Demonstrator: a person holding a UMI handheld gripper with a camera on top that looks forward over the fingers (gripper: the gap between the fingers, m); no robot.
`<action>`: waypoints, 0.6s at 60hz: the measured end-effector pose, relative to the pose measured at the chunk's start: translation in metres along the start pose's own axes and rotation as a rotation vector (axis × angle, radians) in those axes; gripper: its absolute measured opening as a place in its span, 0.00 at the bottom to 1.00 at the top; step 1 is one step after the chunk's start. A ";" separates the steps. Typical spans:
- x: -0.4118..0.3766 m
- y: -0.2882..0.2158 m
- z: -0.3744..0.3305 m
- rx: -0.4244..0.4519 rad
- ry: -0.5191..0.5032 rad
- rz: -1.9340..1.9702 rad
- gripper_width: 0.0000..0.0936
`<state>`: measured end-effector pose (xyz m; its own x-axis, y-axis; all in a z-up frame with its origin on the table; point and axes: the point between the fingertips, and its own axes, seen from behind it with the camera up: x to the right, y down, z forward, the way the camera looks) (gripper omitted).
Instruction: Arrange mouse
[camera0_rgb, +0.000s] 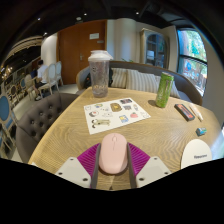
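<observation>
A pale pink mouse (113, 153) lies lengthwise between my two fingers, close to the near edge of the round wooden table (70, 135). My gripper (113, 148) is shut on it, and the magenta pads (92, 157) press against both of its sides. The tail end of the mouse is hidden down between the fingers. Whether it rests on the wood or is lifted slightly off it, I cannot tell.
Beyond the mouse lies a printed sheet (116, 113). A clear lidded tumbler (99, 72) stands at the far edge, with a green bottle (164, 89) to its right. A dark flat object (184, 111) and a white box (198, 153) sit on the right. Grey seats ring the table.
</observation>
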<state>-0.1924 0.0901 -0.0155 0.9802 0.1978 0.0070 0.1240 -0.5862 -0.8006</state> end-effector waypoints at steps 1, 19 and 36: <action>0.000 0.000 0.000 0.001 -0.003 0.002 0.46; 0.054 -0.096 -0.111 0.276 -0.011 0.013 0.43; 0.258 -0.045 -0.169 0.229 0.286 0.113 0.43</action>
<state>0.0808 0.0349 0.1235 0.9932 -0.1042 0.0515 0.0063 -0.3942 -0.9190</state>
